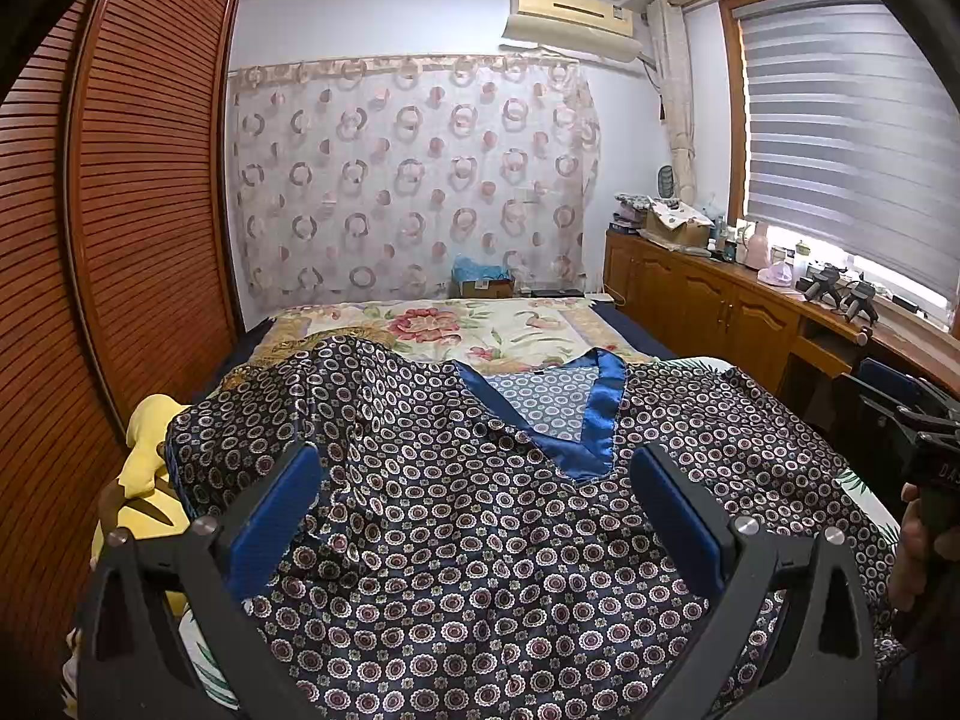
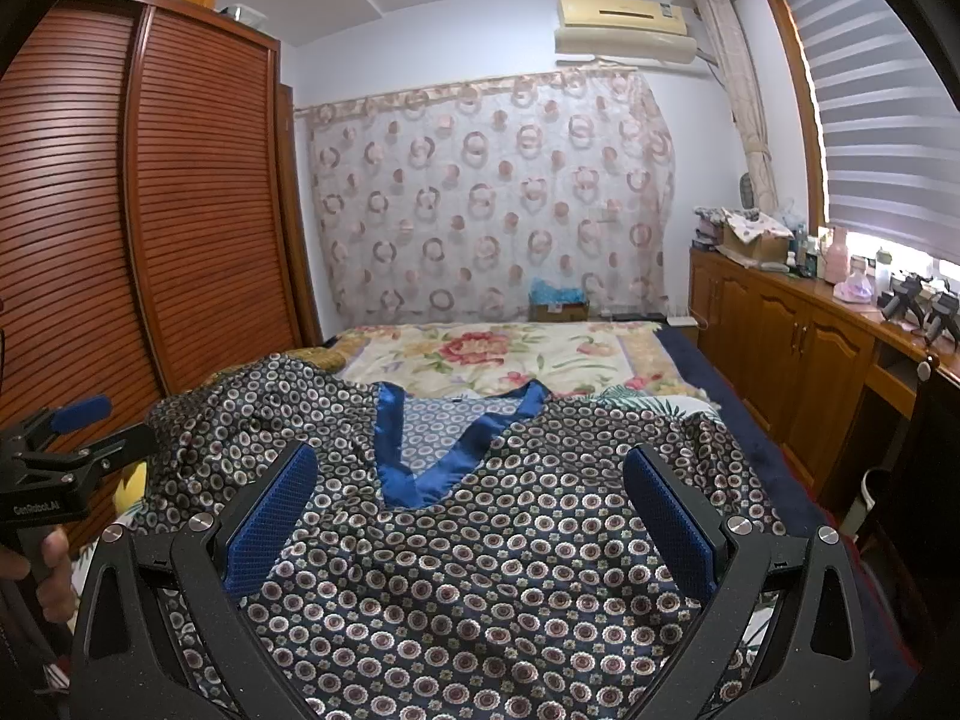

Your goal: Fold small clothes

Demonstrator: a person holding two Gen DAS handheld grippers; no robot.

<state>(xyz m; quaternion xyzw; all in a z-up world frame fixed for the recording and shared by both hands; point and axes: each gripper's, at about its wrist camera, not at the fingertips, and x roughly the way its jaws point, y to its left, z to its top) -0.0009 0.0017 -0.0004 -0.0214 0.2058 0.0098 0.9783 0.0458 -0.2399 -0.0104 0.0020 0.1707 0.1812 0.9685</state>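
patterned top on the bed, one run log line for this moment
stage: pre-grasp | garment: navy circle-print satin top with blue V-neck trim, spread on floral bedspread | left gripper: open above it | right gripper: open above it

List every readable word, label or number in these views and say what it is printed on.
"GenRobot.AI": on the left gripper body, seen from the right wrist.
"DA...": cut-off letters on the right gripper body.
Air conditioner label: too small to read.

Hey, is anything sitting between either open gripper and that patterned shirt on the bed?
Nothing visible. The left gripper and right gripper are both open with the patterned shirt directly between and below their fingers. A yellow garment lies off the shirt's left edge, not in the way.
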